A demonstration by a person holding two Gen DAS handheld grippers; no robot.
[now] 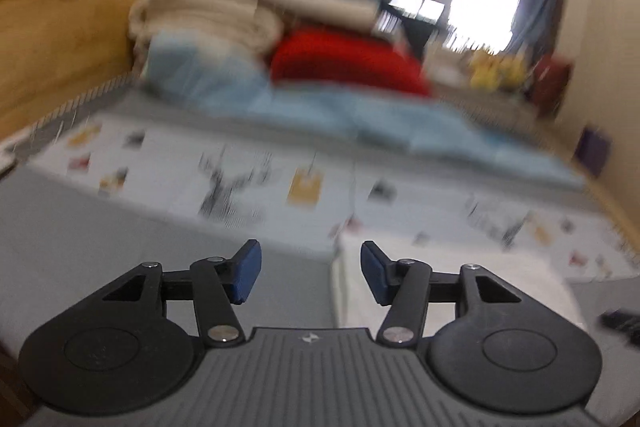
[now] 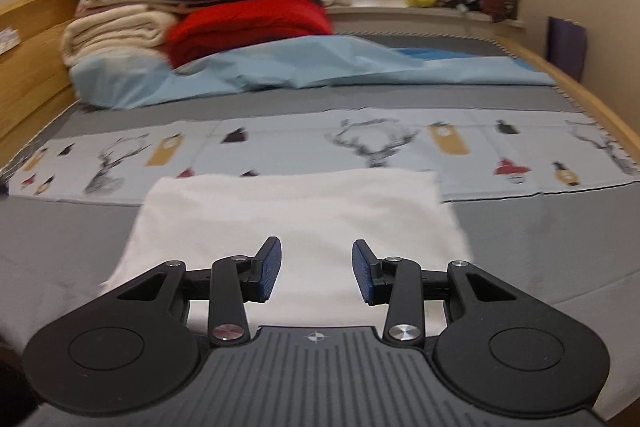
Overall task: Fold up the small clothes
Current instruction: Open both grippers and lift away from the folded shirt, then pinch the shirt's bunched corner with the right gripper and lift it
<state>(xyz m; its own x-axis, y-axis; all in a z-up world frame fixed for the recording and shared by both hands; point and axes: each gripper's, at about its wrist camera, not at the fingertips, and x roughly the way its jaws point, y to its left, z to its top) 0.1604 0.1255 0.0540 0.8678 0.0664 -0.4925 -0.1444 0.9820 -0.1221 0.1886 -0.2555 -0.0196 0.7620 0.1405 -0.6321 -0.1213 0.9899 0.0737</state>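
Both claws gape empty: the right claw [image 2: 316, 269] over a white cloth [image 2: 300, 219] on the bed [image 2: 560, 247], the left claw [image 1: 311, 273] beside it.

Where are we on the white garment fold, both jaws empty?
Done: the white garment lies flat on the grey bed as a neat rectangle, so at least one fold looks finished. In hand: nothing; left gripper and right gripper both have open jaws with no cloth between them. Left: possibly another fold; whether more small clothes wait cannot be told. The left view is blurred.
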